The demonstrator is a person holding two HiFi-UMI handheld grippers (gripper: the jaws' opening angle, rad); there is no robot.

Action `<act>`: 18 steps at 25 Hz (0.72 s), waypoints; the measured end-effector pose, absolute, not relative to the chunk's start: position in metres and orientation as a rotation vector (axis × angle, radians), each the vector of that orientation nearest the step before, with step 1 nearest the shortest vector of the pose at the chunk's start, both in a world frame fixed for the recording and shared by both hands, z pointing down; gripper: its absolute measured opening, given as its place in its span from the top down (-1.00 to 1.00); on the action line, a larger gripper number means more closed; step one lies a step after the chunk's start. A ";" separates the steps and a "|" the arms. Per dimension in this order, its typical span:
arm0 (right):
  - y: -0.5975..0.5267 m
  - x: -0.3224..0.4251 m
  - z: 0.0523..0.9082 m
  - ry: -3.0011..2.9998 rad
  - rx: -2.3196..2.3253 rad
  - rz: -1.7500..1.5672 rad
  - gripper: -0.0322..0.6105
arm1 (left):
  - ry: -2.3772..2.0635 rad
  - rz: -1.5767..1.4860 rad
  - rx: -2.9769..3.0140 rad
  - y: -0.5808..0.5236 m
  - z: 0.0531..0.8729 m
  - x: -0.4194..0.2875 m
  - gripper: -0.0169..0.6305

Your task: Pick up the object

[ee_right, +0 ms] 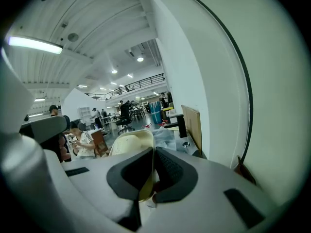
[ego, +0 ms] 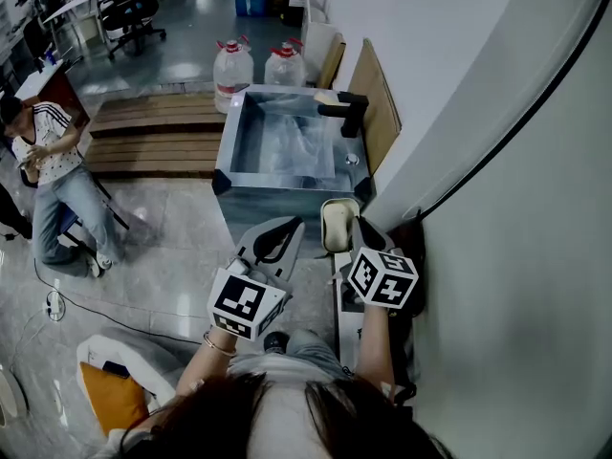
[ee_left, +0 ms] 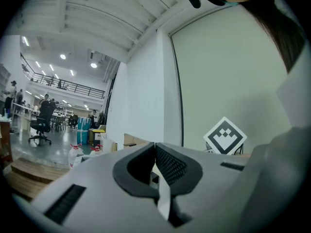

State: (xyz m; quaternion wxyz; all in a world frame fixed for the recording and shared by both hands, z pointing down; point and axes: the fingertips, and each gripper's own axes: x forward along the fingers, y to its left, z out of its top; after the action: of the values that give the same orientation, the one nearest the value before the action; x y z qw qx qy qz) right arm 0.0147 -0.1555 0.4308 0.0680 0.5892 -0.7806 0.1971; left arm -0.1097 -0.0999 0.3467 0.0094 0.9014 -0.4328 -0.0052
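In the head view, both forearms reached forward and down, with the grippers side by side. The left gripper [ego: 290, 228] pointed at the glass-walled tank [ego: 232, 137]. The right gripper [ego: 356, 229] was held close to the pale wall [ego: 497, 218] and carried the dish [ego: 337, 220], a smooth cream piece with rounded corners, just before the tank's near corner.

In the left gripper view, the left gripper [ee_left: 155, 147] had its dark, ribbed fingers [ee_left: 170, 165] pressed together with nothing between them. The right gripper's marker cube [ee_left: 224, 136] showed beyond.

In the right gripper view, the right gripper [ee_right: 152, 152] had its fingers [ee_right: 167, 171] clamped on the dish [ee_right: 127, 143] at its raised rim, and the hollow side faced left.
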 end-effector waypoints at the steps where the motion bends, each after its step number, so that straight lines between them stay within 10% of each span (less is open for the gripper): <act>1: -0.154 0.015 0.430 -2.354 1.773 0.593 0.79 | -1.351 -0.017 2.815 -0.099 0.347 -0.109 0.92; 18: -0.123 0.042 0.407 -2.430 1.743 0.558 0.79 | -1.376 -0.006 2.805 -0.072 0.341 -0.070 0.92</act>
State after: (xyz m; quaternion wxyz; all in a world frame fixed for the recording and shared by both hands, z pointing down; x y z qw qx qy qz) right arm 0.0422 -0.1227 0.4074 0.0497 0.5722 -0.7978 0.1833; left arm -0.0698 -0.0719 0.3410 0.0087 0.8977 -0.4404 -0.0020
